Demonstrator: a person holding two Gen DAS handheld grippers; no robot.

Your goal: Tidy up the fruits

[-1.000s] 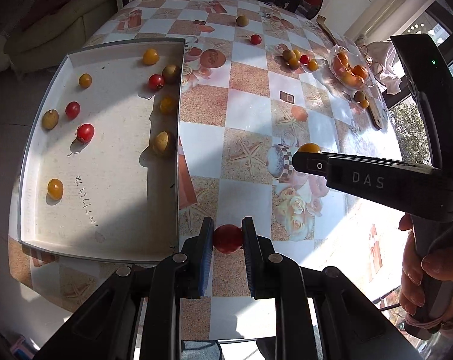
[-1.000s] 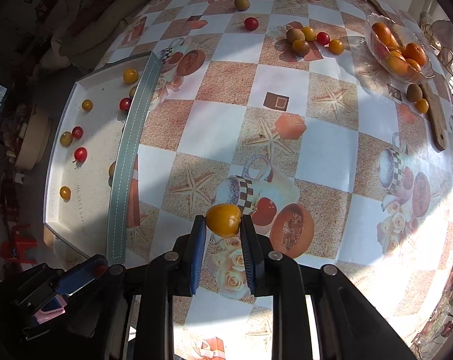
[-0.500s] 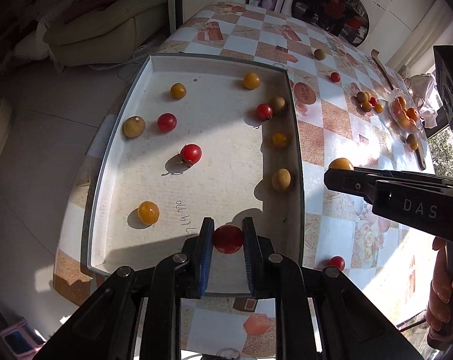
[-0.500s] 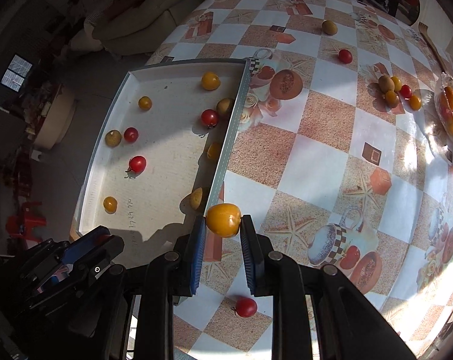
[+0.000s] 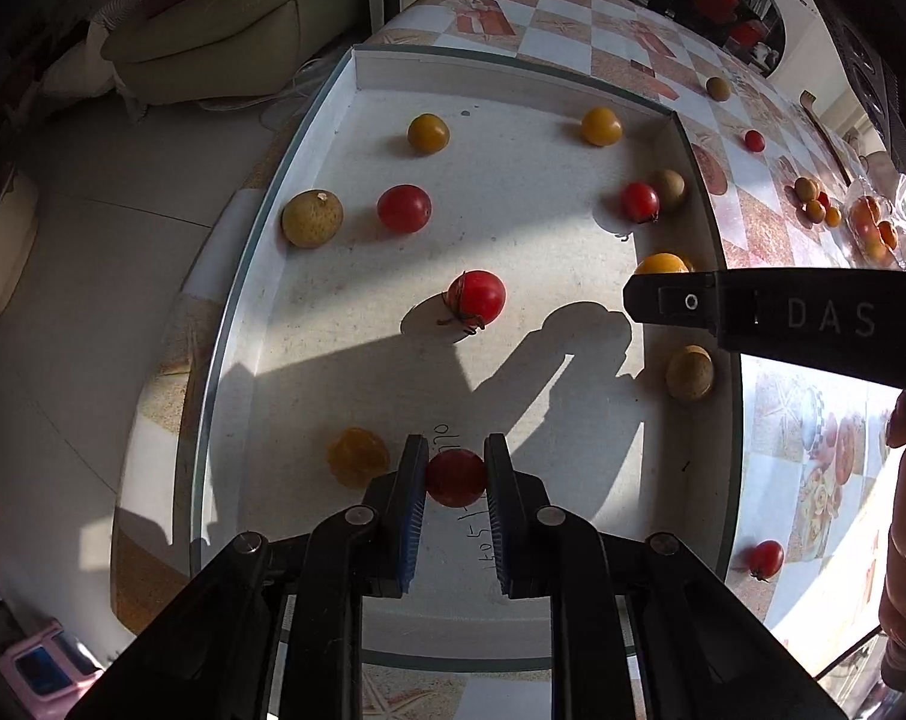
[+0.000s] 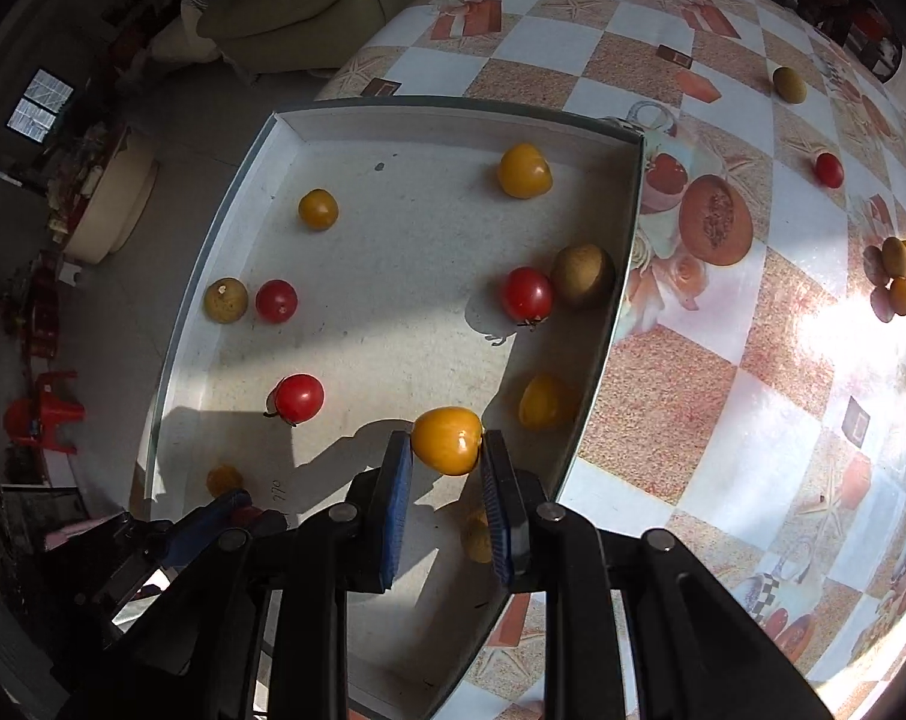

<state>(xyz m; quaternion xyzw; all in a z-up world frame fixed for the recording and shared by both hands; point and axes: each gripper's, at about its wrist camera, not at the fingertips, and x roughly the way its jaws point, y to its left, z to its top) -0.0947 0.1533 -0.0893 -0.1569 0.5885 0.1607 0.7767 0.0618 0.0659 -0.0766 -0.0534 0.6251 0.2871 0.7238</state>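
Note:
A white tray (image 5: 513, 75) (image 6: 453, 120) on the checkered table holds several red, yellow and brown fruits. My left gripper (image 5: 455, 474) is shut on a red tomato (image 5: 456, 479), held just above the tray's near part, beside a yellow fruit (image 5: 357, 456). My right gripper (image 6: 446, 450) is shut on a yellow fruit (image 6: 447, 440), held over the tray near its right wall. The right gripper also shows in the left wrist view (image 5: 639, 300) as a black bar over the tray's right side.
Loose fruits lie on the table: a red tomato (image 5: 765, 558) near the front edge, a brown one (image 6: 789, 84), a red one (image 6: 829, 170) and a cluster (image 6: 903, 279) farther off. A dish of orange fruits (image 5: 873, 228) stands far right. A sofa (image 5: 231, 30) lies beyond the tray.
Both grippers have moved left from over the tablecloth to over the tray, each still holding its fruit. The tray now fills both views.

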